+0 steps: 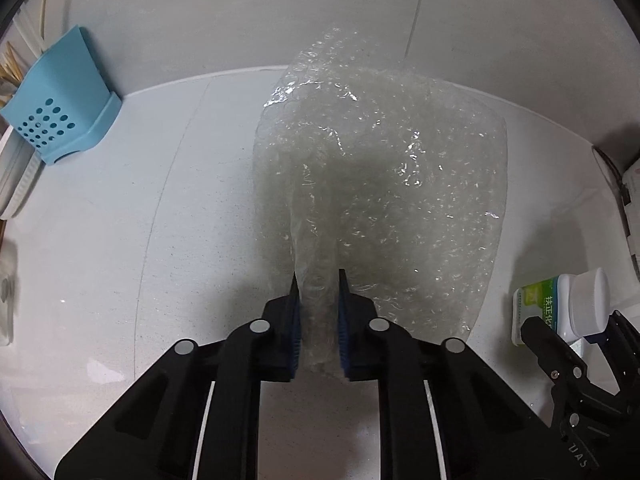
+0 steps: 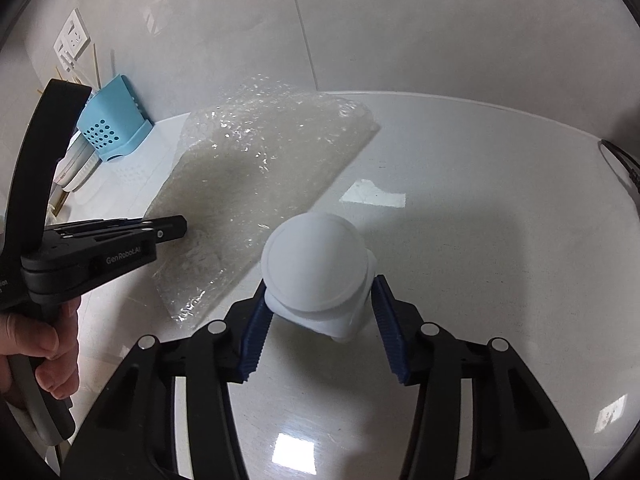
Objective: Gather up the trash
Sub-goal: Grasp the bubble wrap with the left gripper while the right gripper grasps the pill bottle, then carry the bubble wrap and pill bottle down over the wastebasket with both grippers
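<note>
I have both pieces of trash in hand on the counter (image 1: 120, 240), so I judge the picking-up is done and the carrying-off comes next; no bin shows in either view, so I must first find where to drop them. My left tongs (image 1: 319, 280) are pinched nearly shut on the near edge of the bubble wrap (image 1: 380, 184), a fold of it bunched between the blue pads, while the rest of the sheet spreads away from me over the counter toward the wall (image 1: 240, 12). It is light and floppy, so I expect it to trail and drag when I lift; I should raise it well clear before swinging it anywhere. My right tongs (image 2: 322, 292) stand about half open, closed round the white bottle (image 2: 316, 264), its cap facing the camera and its body between the ribbed pads; the left pad presses it, though at the right pad I cannot tell if there is full contact. The bottle sits just beside the near right corner of the wrap, and from the left view its green label shows. The blue holder (image 1: 60, 108) stands well apart at the back left, out of the way.
</note>
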A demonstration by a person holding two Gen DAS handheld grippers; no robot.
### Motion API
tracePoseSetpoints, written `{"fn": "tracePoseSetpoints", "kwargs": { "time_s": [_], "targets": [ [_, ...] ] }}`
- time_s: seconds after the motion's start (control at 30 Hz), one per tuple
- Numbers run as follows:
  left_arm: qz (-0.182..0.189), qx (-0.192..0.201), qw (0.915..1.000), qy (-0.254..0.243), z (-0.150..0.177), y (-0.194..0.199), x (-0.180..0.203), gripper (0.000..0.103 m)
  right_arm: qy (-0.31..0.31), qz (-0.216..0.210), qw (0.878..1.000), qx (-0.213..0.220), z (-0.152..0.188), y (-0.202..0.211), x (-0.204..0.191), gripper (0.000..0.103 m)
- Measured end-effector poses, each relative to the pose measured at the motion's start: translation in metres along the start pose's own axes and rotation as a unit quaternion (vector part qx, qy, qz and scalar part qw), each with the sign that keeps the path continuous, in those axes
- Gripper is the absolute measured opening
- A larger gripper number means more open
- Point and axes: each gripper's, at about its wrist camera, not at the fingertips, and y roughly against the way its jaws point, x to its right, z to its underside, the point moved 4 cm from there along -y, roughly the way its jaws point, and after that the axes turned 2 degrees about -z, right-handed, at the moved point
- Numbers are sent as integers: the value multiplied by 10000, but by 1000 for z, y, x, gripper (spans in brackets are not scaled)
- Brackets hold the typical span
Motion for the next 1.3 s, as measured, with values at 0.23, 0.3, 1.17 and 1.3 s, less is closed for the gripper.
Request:
{"fn": "tracePoseSetpoints", "kwargs": {
  "time_s": [0.23,0.3,1.17,1.3],
  "targets": [
    [96,188,9997,99,12,8,-3,9,21,16,10000,5,1,5,7,46],
    [101,213,9997,96,15,10,-3,9,28,11,10000,20,2,10,11,46],
    [362,571,9976,175,79,82,-29,9,36,131,9993,349,44,85,14,43],
    [408,625,9971,156,95,96,-30,9,-20,155,9990,417,54,100,14,43]
  ]
}}
